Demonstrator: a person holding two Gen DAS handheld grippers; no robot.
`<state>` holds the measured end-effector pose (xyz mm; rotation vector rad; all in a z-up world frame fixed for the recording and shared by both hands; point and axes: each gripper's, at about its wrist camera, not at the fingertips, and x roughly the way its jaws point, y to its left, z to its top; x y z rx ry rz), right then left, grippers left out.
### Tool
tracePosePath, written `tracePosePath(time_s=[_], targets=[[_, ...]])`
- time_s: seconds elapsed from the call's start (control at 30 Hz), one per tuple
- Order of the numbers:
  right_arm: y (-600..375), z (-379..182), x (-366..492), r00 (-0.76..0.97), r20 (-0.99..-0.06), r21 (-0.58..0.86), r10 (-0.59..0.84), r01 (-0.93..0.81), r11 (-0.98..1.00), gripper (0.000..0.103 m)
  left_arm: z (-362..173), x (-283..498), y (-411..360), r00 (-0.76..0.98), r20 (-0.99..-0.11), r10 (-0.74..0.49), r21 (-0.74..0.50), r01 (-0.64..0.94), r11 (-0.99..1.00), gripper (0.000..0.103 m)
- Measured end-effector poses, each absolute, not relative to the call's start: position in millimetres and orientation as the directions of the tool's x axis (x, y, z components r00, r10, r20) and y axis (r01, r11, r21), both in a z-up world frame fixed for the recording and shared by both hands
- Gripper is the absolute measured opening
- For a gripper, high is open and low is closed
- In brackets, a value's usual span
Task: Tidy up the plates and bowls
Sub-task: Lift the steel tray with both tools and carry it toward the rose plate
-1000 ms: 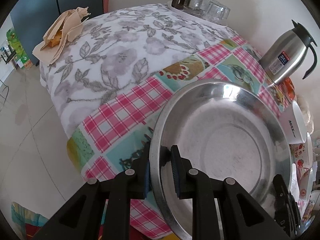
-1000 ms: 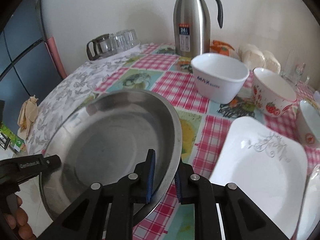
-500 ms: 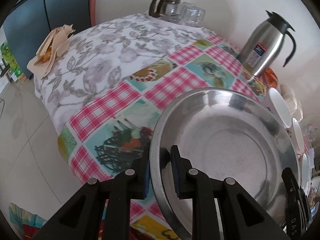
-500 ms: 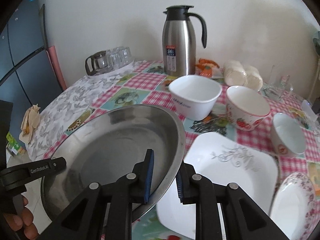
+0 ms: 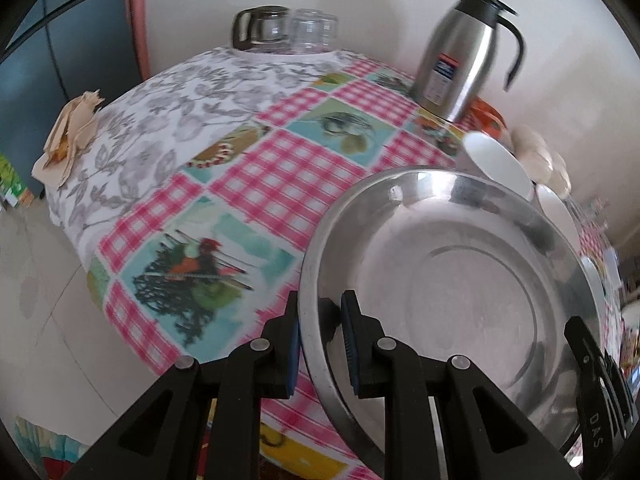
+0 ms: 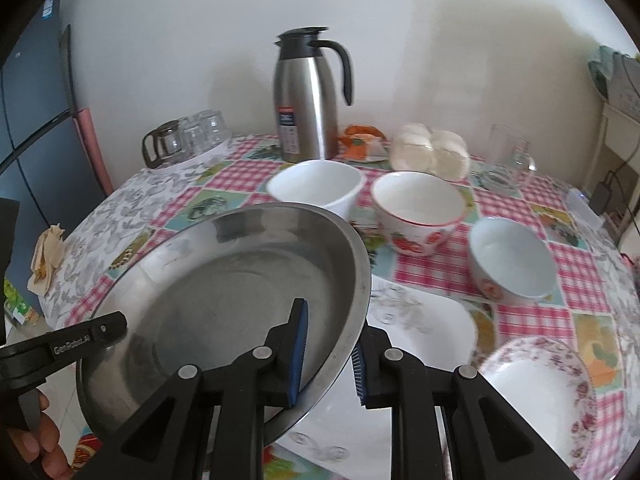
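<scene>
Steel basin (image 6: 224, 312): rim pinched by left claw (image 5: 320, 340) and right claw (image 6: 328, 356), now carried over square plate (image 6: 424, 320); stacking imminent.

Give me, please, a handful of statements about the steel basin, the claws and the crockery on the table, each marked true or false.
1. Both claws grip the steel basin at once, the left claw and the right claw on opposite rims. True.
2. The basin holds soup. False: it is empty.
3. A white square plate lies partly under the basin's edge in the right wrist view. True.
4. The steel jug lies on its side. False: it stands upright near the wall.
5. The strawberry bowl is stacked inside the plain white bowl. False: they sit side by side.
</scene>
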<state>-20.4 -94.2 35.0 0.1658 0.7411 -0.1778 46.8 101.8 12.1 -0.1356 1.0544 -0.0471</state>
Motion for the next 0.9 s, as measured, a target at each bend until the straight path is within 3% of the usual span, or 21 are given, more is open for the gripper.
tracePosePath(time_s=[0.5, 0.9], targets=[[-157, 15, -50, 0.630, -0.747, 0.018, -0.213, 0.339, 0.941, 0.024, 5, 18, 25, 0.437, -0.888, -0.144, -0.063, 0.195, 0.979, 0.020], [-177, -5, -51, 0.516, -0.824, -0.001, -0.234, 0.412, 0.911, 0.025, -6, 14, 10, 0.371, -0.912, -0.174, -0.076, 0.264, 0.961, 0.022]])
